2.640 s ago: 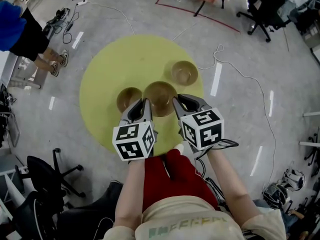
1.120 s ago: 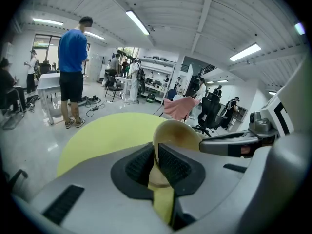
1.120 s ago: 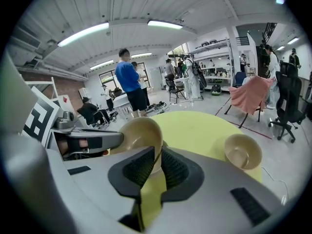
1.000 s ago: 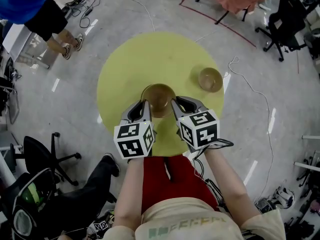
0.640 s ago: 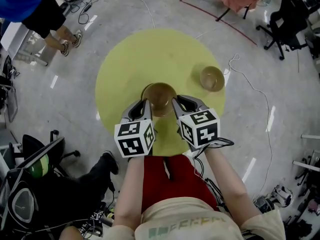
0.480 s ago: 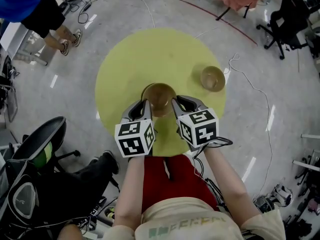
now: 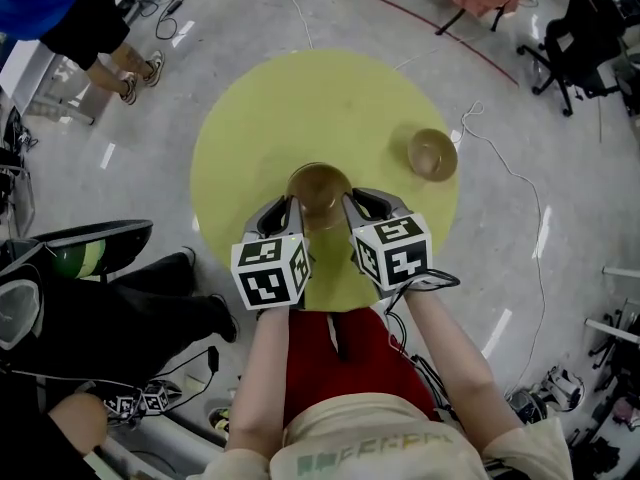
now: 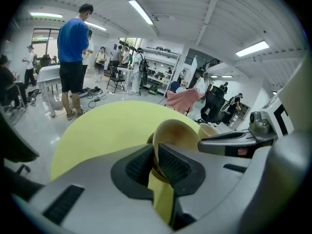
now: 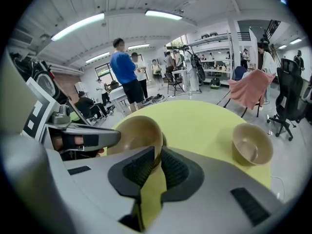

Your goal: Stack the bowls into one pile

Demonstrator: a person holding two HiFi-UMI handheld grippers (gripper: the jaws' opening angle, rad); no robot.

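A large brown bowl (image 7: 320, 190) sits near the front of the round yellow table (image 7: 300, 98). My left gripper (image 7: 291, 208) is shut on its left rim and my right gripper (image 7: 349, 205) on its right rim. In the left gripper view the jaws (image 8: 155, 152) pinch the bowl (image 8: 178, 133), and a darker rim shows just beneath it. The right gripper (image 9: 157, 156) clamps the same bowl (image 9: 136, 133). A smaller tan bowl (image 7: 432, 153) stands apart at the table's right edge, empty and upright (image 9: 251, 143).
A person in black (image 7: 90, 308) is close at the lower left, beside the table's edge. A person in blue (image 7: 60, 18) stands at the upper left. A white cable (image 7: 510, 183) lies on the floor at the right, and an office chair (image 7: 575, 38) at the upper right.
A third bowl, left of the held one 2.6 s ago, no longer shows apart. Both grippers stay on the big bowl. The person in black has come in at the lower left.
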